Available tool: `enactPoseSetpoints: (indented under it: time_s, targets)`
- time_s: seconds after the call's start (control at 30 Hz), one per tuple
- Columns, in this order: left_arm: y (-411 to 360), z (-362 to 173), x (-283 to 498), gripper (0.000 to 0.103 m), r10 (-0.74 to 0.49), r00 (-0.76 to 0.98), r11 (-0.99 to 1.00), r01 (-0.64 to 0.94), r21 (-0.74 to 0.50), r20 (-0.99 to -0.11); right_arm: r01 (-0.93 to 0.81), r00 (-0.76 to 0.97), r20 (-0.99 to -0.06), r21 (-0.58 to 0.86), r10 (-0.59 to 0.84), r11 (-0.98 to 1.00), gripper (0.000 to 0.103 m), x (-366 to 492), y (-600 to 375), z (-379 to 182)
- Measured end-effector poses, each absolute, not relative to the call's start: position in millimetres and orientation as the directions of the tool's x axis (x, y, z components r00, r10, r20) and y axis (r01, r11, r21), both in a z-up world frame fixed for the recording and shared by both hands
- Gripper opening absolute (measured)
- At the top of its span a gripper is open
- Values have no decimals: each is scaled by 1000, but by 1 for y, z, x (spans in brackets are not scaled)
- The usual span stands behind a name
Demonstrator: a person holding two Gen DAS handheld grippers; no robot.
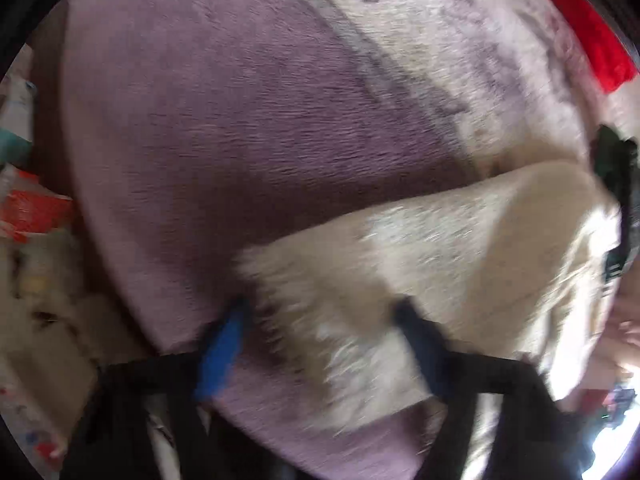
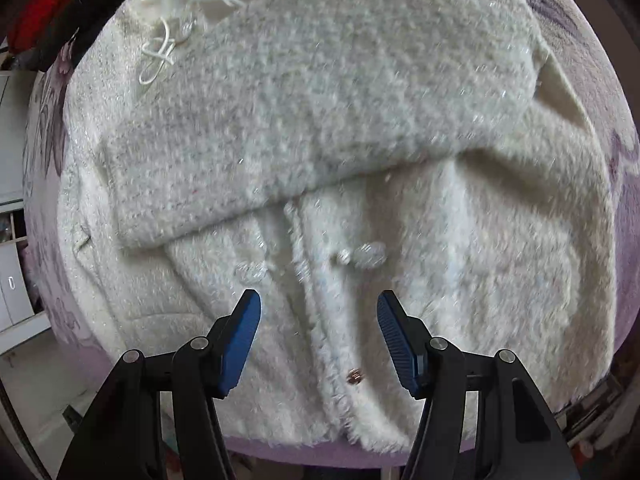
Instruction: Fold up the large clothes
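A fuzzy cream cardigan (image 2: 320, 128) lies spread on a purple bed cover (image 1: 240, 120), one sleeve folded across its buttoned front. In the right wrist view my right gripper (image 2: 316, 308) hovers open over the button placket, with nothing between its blue pads. The left wrist view is blurred. There a corner of the cream cloth (image 1: 400, 264) lies between the spread fingers of my left gripper (image 1: 322, 306). The left blue pad (image 1: 224, 352) sits at the cloth's fringed edge and the other finger is over the cloth. I see no pinch on the cloth.
A red cloth (image 1: 592, 40) lies at the far edge of the bed. A dark gripper-like shape (image 1: 618, 200) shows at the right rim of the left wrist view. White cabinets (image 2: 12, 240) stand left of the bed. Clutter and floor (image 1: 36, 248) lie beside it.
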State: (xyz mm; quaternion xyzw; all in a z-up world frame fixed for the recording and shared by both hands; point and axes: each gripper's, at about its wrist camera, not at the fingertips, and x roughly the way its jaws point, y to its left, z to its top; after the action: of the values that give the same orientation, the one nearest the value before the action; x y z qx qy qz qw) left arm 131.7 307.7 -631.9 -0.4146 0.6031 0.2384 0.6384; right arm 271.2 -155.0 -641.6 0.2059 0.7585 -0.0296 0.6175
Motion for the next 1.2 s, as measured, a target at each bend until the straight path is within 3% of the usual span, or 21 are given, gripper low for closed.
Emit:
enactPoseSetpoints:
  time_s: [0.07, 0.17, 0.33, 0.47, 0.57, 0.63, 0.77, 0.83, 0.87, 0.9, 1.2]
  targets:
    - [305, -629, 141, 7, -131, 192, 577, -783, -232, -973, 368, -157, -950, 197, 270, 909, 63, 265, -149, -640]
    - [307, -610, 163, 6, 4, 244, 663, -727, -180, -970, 383, -168, -957, 158, 236, 910, 63, 258, -140, -639]
    - [365, -566, 210, 5, 108, 390, 723, -662, -197, -914, 387, -134, -977, 104, 168, 916, 63, 273, -99, -640]
    - [425, -551, 263, 6, 138, 460, 734, -642, -221, -877, 376, -78, -989, 88, 126, 922, 63, 290, -86, -630]
    - [446, -569, 278, 7, 102, 423, 730, -647, -221, -901, 384, -85, -987, 93, 135, 919, 63, 299, -72, -633]
    - [457, -593, 269, 11, 44, 375, 687, -684, -244, -926, 403, -98, -983, 103, 155, 909, 63, 305, -60, -637]
    - [479, -624, 237, 18, -107, 419, 515, -752, -411, -902, 406, -108, -977, 123, 181, 906, 63, 309, -33, -637]
    - [487, -629, 214, 49, -132, 455, 423, -778, -465, -881, 404, -106, -978, 125, 182, 906, 63, 310, -26, -634]
    - [489, -629, 205, 74, -138, 470, 393, -782, -484, -872, 405, -102, -978, 125, 181, 906, 63, 311, -21, -633]
    - [488, -627, 195, 80, -124, 473, 368, -795, -483, -872, 404, -101, -979, 124, 179, 906, 63, 313, -18, -632]
    - [434, -648, 159, 80, -236, 637, 55, -745, -665, -733, 446, -99, -988, 63, 119, 893, 63, 313, -49, -630]
